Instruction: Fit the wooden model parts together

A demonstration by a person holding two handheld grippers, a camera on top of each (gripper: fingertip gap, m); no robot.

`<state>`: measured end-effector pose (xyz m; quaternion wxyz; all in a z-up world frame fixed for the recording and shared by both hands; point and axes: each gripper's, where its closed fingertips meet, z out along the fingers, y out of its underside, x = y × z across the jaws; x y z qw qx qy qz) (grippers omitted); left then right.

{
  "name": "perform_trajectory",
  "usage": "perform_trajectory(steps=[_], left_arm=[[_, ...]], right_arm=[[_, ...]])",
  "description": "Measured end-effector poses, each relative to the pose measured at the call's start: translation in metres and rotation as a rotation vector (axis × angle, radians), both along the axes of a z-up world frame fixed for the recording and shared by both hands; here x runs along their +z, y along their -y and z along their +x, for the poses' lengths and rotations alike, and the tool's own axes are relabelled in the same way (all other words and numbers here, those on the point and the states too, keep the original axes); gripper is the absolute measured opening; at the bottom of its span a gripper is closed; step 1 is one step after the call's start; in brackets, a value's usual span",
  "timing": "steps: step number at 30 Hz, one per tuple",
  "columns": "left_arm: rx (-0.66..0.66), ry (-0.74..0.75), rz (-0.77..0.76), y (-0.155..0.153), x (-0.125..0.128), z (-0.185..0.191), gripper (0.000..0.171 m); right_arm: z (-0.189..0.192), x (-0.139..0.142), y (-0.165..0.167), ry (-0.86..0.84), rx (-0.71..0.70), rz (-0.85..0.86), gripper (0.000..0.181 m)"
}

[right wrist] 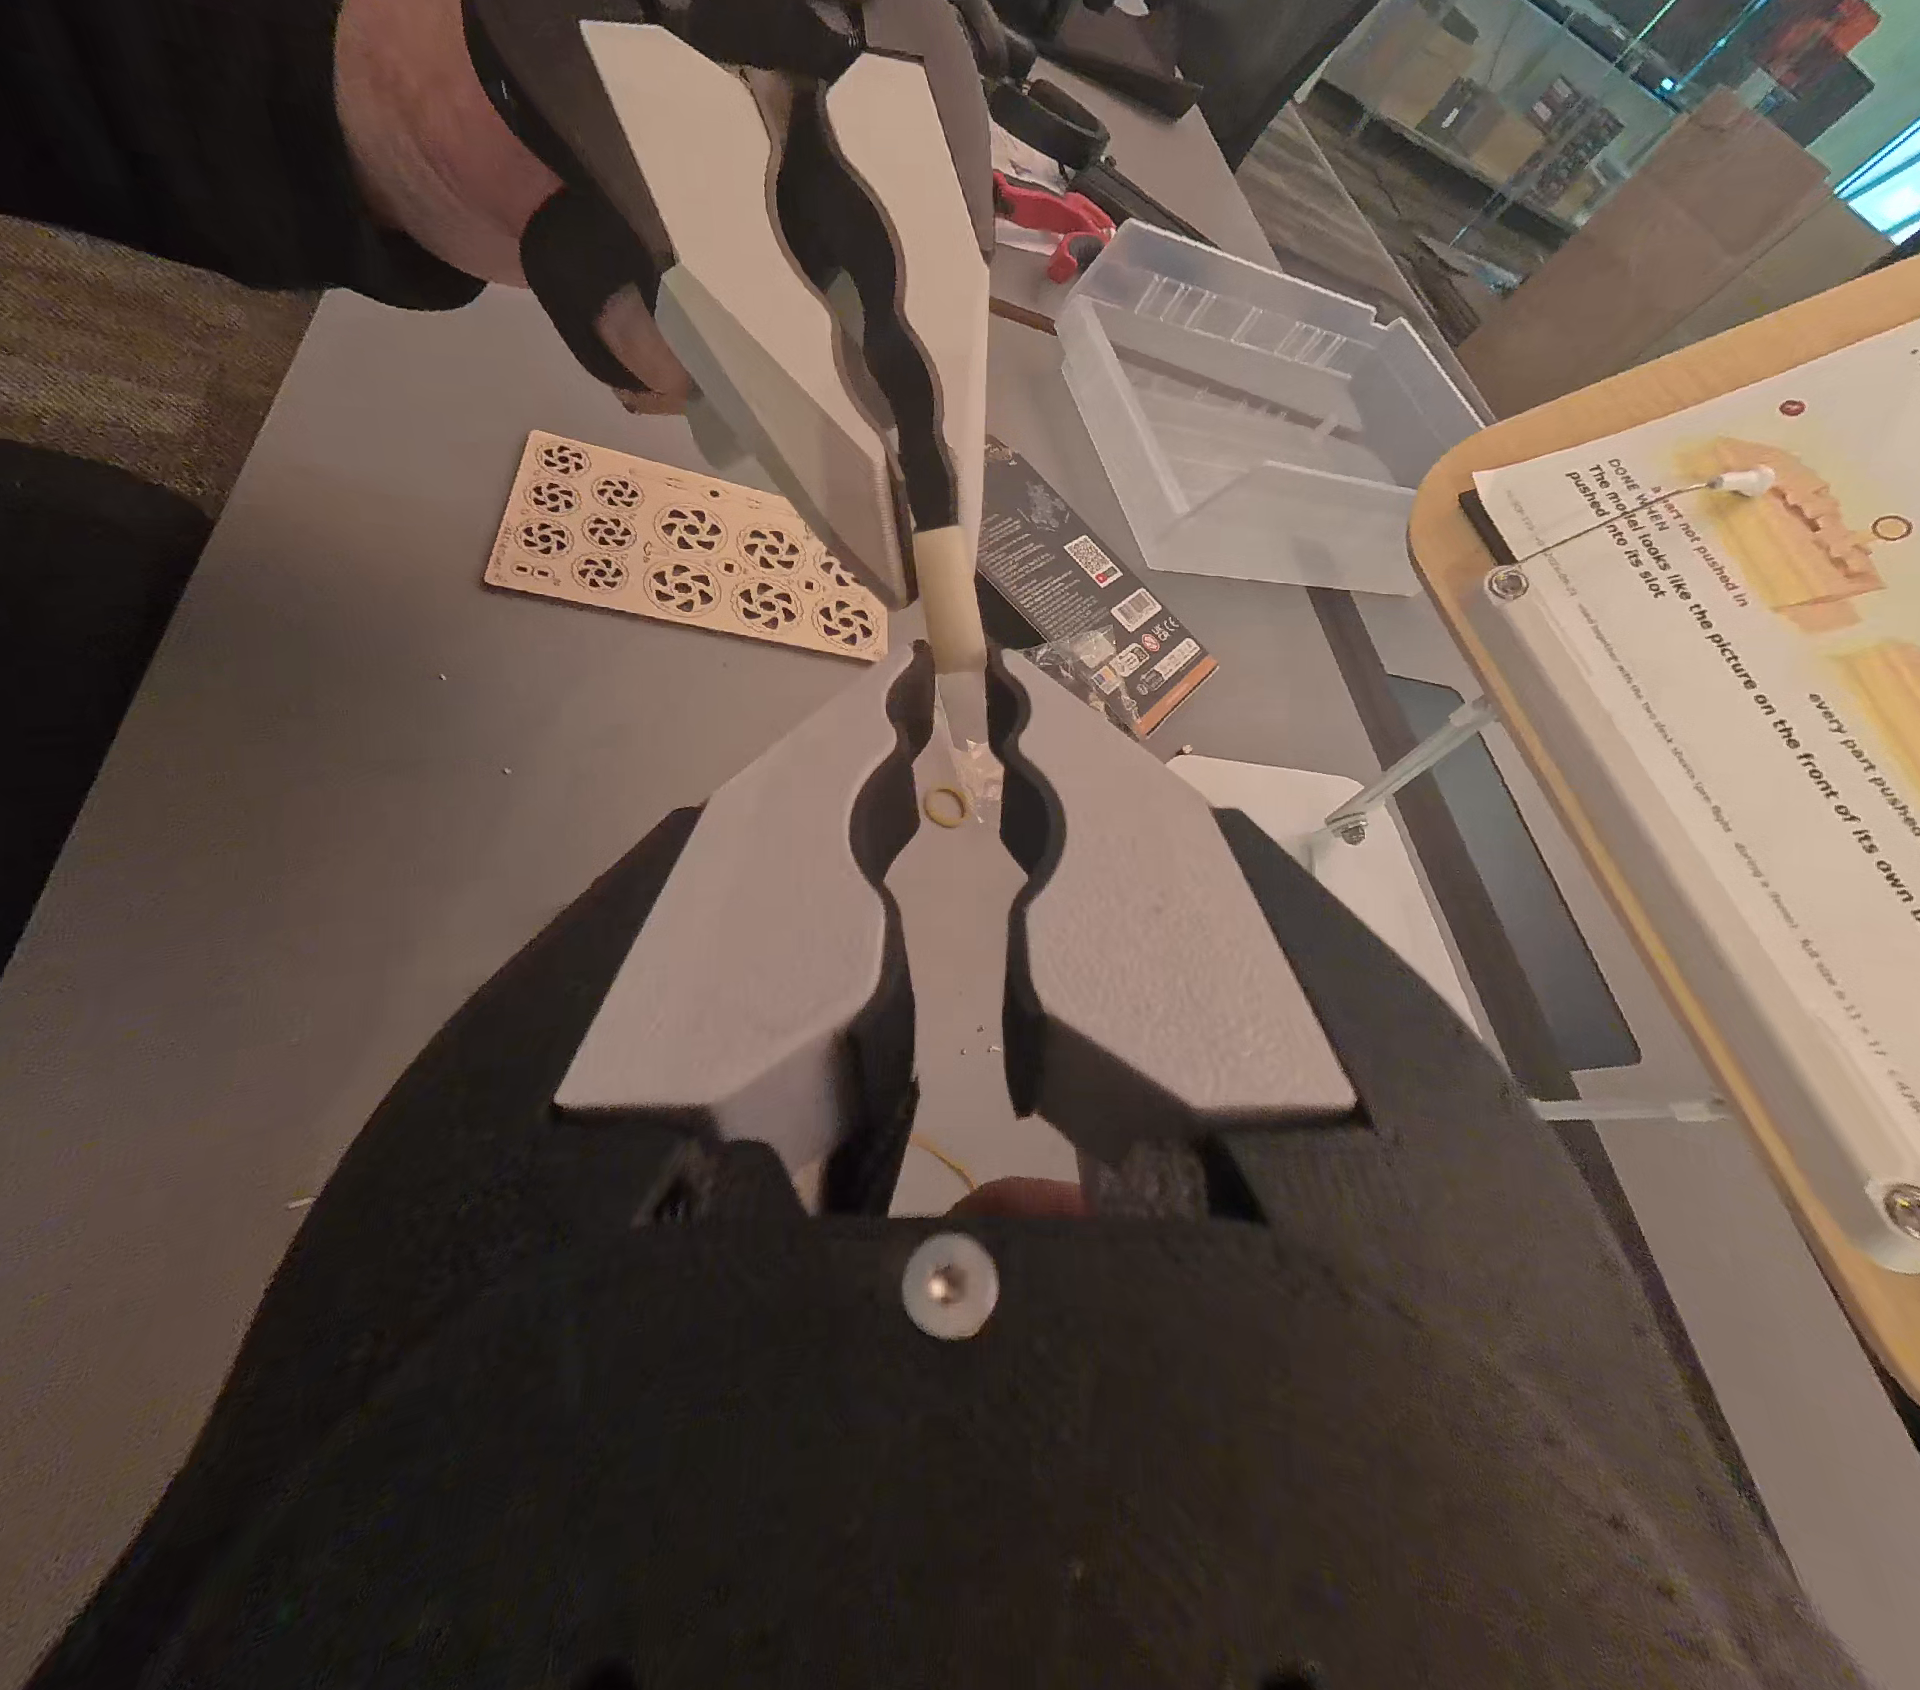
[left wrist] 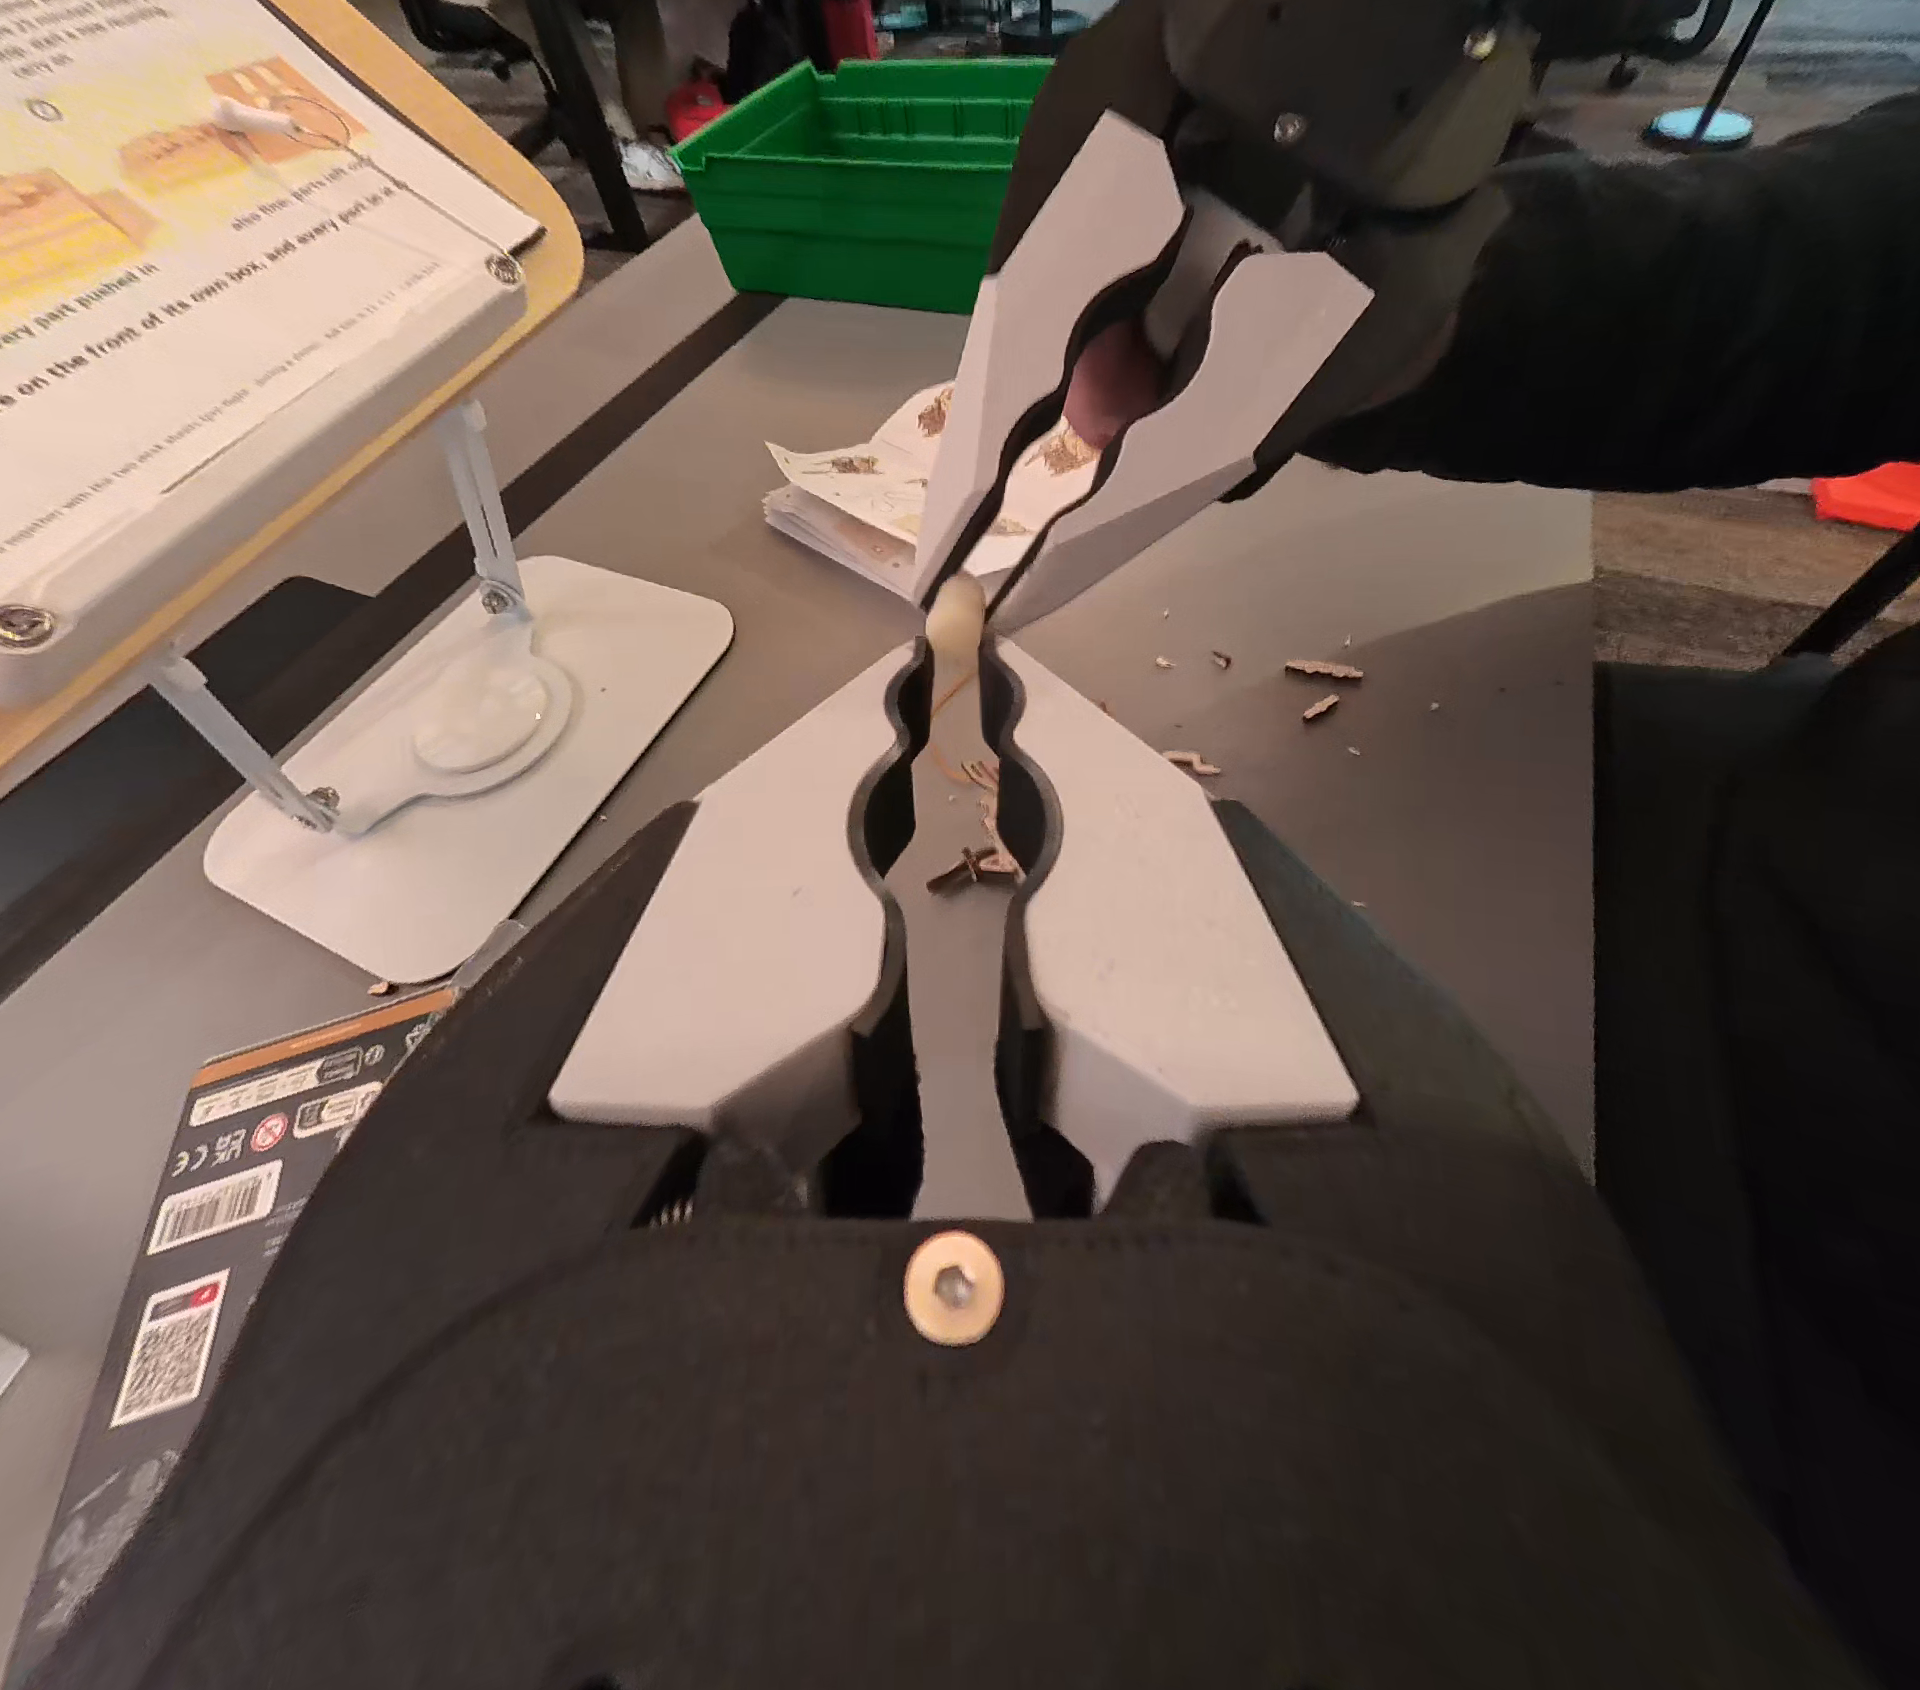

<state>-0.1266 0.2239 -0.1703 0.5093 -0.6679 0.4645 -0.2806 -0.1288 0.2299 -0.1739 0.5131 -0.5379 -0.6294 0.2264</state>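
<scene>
- The left hand-held gripper (left wrist: 951, 653) and right hand-held gripper (right wrist: 954, 672) meet tip to tip above the grey surface (right wrist: 343, 705), both pinching one small cream-white stick (right wrist: 951, 606), which looks like wax or plastic.
- The pale wooden sheet of round cut-out parts (right wrist: 686, 549) lies flat on the surface, untouched, beyond the tips in the right wrist view.
- Small wooden bits (left wrist: 971, 871) and a tiny yellow rubber band (right wrist: 945, 804) sit right under the grippers.
- My take: hold one side steady and let only one gripper move, so the stick doesn't twist or snap.
- Hard to tell what the stick is for, or how deep each jaw bites it.
</scene>
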Motion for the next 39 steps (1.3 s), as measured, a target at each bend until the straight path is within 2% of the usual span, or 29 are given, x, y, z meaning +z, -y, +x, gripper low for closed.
perform_trajectory(steps=[8, 14, 16, 18, 22, 24, 26, 32, 35, 39], left_arm=[[-0.024, 0.092, -0.050, 0.003, 0.005, 0.008, 0.010], [-0.018, 0.078, -0.069, 0.003, 0.002, 0.008, 0.007], [-0.017, 0.023, -0.081, 0.002, -0.003, 0.005, 0.007], [-0.032, -0.096, -0.144, 0.003, -0.023, -0.001, 0.007], [0.027, -0.439, -0.225, -0.009, -0.094, -0.029, 0.008], [0.026, -0.520, -0.273, -0.010, -0.123, -0.035, 0.007], [0.045, -0.565, -0.301, -0.013, -0.141, -0.041, 0.007], [0.061, -0.657, -0.343, -0.020, -0.170, -0.047, 0.016], [0.073, -0.630, -0.344, -0.020, -0.164, -0.049, 0.023], [0.119, -0.556, -0.350, -0.017, -0.153, -0.055, 0.025]], right_arm=[[-0.001, -0.002, 0.002, -0.012, 0.000, 0.013, 0.007], [-0.001, -0.004, 0.004, -0.012, -0.006, 0.009, 0.007], [0.002, -0.010, 0.003, 0.009, -0.017, -0.041, 0.012], [0.009, -0.011, 0.005, -0.008, -0.011, -0.068, 0.008], [0.029, -0.013, 0.008, -0.016, -0.026, -0.115, 0.005], [0.038, -0.016, 0.010, -0.002, -0.040, -0.123, 0.005], [0.045, -0.020, 0.013, 0.011, -0.054, -0.130, 0.005], [0.059, -0.025, 0.018, 0.025, -0.082, -0.150, 0.004], [0.065, -0.019, 0.019, 0.014, -0.092, -0.155, 0.005], [0.078, -0.011, 0.019, -0.009, -0.120, -0.168, 0.007]])
